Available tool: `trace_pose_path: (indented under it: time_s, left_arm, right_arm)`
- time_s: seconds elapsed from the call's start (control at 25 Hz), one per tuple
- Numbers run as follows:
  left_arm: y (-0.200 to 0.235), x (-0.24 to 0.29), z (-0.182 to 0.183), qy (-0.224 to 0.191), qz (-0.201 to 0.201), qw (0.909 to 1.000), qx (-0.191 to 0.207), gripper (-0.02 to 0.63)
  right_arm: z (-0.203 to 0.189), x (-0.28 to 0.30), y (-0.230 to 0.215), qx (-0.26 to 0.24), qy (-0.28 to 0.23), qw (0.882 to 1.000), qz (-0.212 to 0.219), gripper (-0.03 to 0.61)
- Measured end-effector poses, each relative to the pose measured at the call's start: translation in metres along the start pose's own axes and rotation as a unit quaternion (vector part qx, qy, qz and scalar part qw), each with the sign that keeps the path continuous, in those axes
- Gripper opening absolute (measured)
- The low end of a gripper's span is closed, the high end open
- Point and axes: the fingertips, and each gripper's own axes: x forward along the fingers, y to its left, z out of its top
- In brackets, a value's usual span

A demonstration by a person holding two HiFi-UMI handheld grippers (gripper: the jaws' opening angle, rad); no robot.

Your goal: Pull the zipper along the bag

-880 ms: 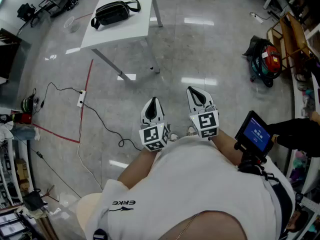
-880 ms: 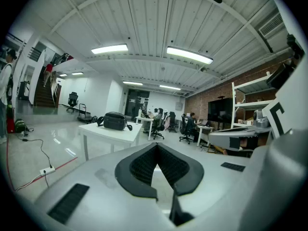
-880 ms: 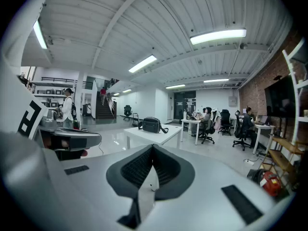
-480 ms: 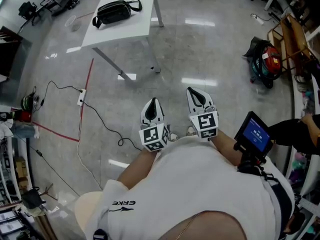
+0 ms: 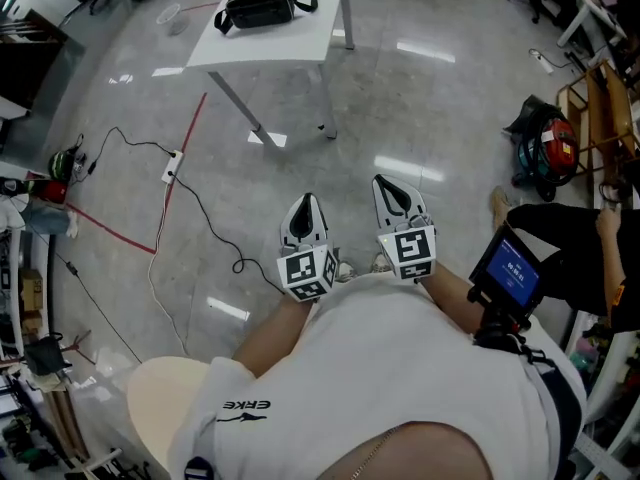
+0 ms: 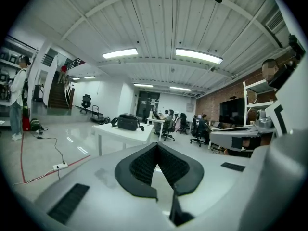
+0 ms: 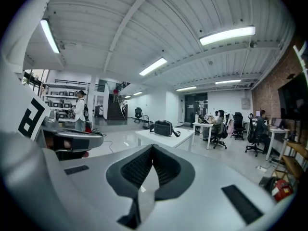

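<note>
one black bag (image 5: 265, 6) on white table (image 5: 292, 44); glossy grey floor (image 5: 430, 108).

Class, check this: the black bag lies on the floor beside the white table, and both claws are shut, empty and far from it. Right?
No. The bag lies on the table, not on the floor beside it; the head view shows this. The rest stands: left claw and right claw are shut, empty and far from it.

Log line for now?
left tool: shut, empty | right tool: shut, empty | black shoulder bag: on white rectangular table, untouched | zipper pull: not started
</note>
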Motion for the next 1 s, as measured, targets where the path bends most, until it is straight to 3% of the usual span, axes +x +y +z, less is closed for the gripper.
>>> trace_pose_path:
  time_s: [0.28,0.64,1.0]
  left_arm:
    - [0.024,-0.011,0.002,0.001,0.075,0.9971,-0.010,0.003]
    - [0.062,-0.022,-0.005,0.003,0.160,0.9869,-0.016,0.003]
    - [0.085,-0.056,-0.001,0.003,0.220,0.9750,-0.029,0.003]
  right_arm:
    - [0.011,0.025,0.027,-0.020,-0.006,0.996,0.086,0.005]
    - [0.005,0.058,0.077,-0.032,-0.008,0.980,0.197,0.005]
    - [0.009,0.059,0.107,-0.030,0.001,0.969,0.243,0.006]
